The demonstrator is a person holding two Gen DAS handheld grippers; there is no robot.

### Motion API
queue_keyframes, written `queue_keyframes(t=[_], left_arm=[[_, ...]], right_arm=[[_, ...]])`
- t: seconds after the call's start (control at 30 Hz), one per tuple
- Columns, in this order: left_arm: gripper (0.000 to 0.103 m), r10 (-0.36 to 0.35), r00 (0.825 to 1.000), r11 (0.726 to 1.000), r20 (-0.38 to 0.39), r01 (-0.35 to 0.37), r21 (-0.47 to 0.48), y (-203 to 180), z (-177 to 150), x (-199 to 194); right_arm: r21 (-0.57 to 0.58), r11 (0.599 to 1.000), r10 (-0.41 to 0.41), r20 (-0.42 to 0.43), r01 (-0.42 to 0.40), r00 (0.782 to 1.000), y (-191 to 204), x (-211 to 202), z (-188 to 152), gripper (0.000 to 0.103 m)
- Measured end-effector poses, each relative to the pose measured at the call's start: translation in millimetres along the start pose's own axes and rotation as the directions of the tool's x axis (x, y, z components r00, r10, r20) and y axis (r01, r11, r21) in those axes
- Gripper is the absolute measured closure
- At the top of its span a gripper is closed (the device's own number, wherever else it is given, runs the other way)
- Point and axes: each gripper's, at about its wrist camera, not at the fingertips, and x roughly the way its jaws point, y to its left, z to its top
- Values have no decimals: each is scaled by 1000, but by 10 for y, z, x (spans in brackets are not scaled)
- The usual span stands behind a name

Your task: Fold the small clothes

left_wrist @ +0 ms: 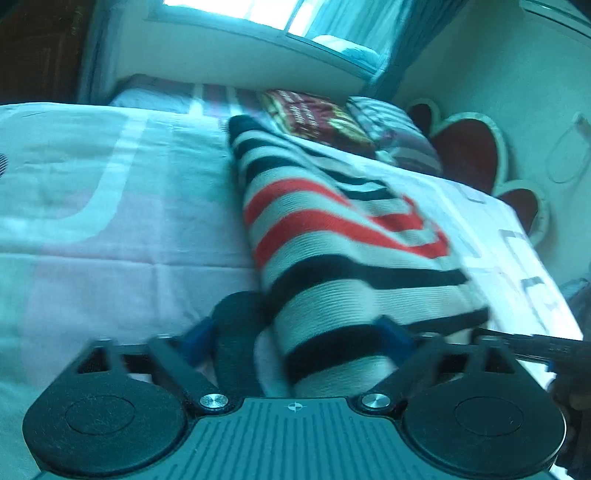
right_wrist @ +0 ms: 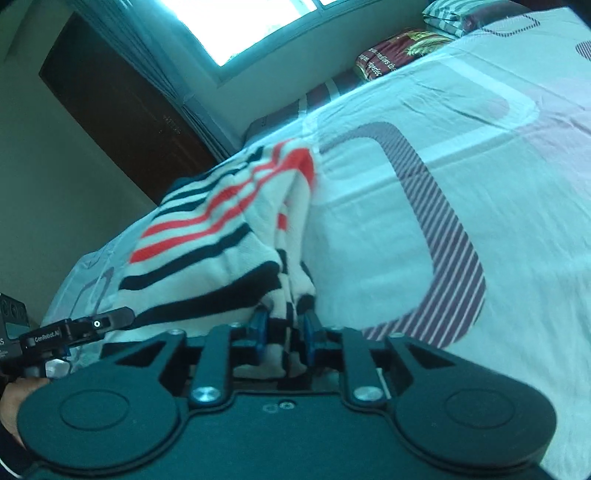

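A knitted sweater [left_wrist: 332, 229] with white, black and red stripes lies folded lengthwise on the bed sheet [left_wrist: 110, 206]. My left gripper [left_wrist: 295, 339] is wide open around the sweater's near end, one blue fingertip [left_wrist: 197, 341] on each side of it. In the right wrist view my right gripper [right_wrist: 284, 328] is shut on the bunched near edge of the sweater [right_wrist: 229, 236], which lies on the sheet [right_wrist: 461, 184]. The left gripper [right_wrist: 81, 328] shows at the left edge of that view.
A dark red folded blanket [left_wrist: 317, 114] and striped pillows [left_wrist: 399, 136] lie at the head of the bed. A heart-shaped headboard [left_wrist: 476, 155] stands to the right. A window [right_wrist: 251, 26] and a dark door [right_wrist: 122, 107] are behind the bed.
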Motion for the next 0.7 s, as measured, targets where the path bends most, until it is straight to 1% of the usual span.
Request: queue_keyframes(t=[0.07,0.13,0.17,0.2,0.27,0.3,0.37,0.43,0.47,0.5,0.53,0.57,0.6,0.63,0.67,0.7], left_arm=[[0,0,1000,1000,23,1,-25,27,-29,35],[0,19,1000,1000,8,-19,-15,-18,6,6],[1,20,1000,1000,5,-20,-16,-27,47,-42],[1,25,999,1000,25,-25,-9,-38,103,-118],[1,52,994,998,91,-54,17,-56,225,-248],[1,57,993,998,101,-59,15,-37,298,-250],[1,67,994,998,86,-68,3,-1,443,-168],[1,87,995,995,51,-89,42,-26,557,-34],[1,115,993,991,24,-116,69,-46,592,42],[1,135,991,987,8,-135,87,-66,610,96],[1,133,991,987,-5,-132,93,-81,618,138],[1,137,990,986,-21,-135,96,-86,618,180],[1,141,990,986,-30,-137,100,-83,600,212],[1,138,990,986,-35,-134,104,-76,586,237],[1,138,990,986,-35,-134,100,-56,567,261],[1,126,991,988,-34,-123,88,-29,541,274]], right_arm=[[26,999,20,9,-20,1000,-57,12,-7,83],[27,999,17,-3,-17,1000,-8,-35,31,81],[14,1000,28,-5,-28,1000,28,-93,54,82],[-6,999,32,17,-32,999,74,-206,87,82],[-80,997,26,78,-19,997,215,-365,182,82],[-125,992,19,94,-7,995,303,-377,247,82],[-204,979,4,96,16,995,458,-257,381,83],[-269,963,5,93,20,996,598,-74,502,84],[-299,954,-1,86,27,996,659,31,554,84],[-326,945,-3,73,26,997,708,134,593,84],[-358,934,0,47,17,999,745,236,616,84],[-398,917,-20,12,23,1000,781,363,604,87],[-441,896,-67,-9,56,998,791,474,577,90],[-480,873,-102,-13,83,995,782,550,537,95],[-509,855,-107,7,95,994,773,572,496,98],[-526,844,-116,18,108,993,776,582,468,99]])
